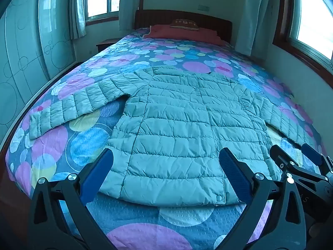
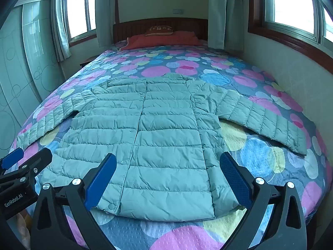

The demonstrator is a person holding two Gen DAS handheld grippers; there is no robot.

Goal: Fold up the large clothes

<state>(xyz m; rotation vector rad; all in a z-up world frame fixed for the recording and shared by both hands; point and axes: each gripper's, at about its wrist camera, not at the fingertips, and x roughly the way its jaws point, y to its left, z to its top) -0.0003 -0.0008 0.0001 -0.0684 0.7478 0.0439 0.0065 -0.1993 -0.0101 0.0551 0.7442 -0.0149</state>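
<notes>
As I hold both claws above the near bed edge, the left gripper (image 1: 166, 173) and right gripper (image 2: 168, 175) gape wide, empty; the puffer jacket (image 1: 179, 125) lies flat just beyond them.

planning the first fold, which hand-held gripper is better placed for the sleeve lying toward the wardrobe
Probably left: the left hand-held gripper is open on that side, nearer that sleeve; the right hand-held gripper sits beside the opposite sleeve.

You get cool, bluish daylight from blown-out windows (image 1: 314, 18) in the upper corners; fisheye bending and dark vignetting crowd your frame edges, centre stays sharp.
</notes>
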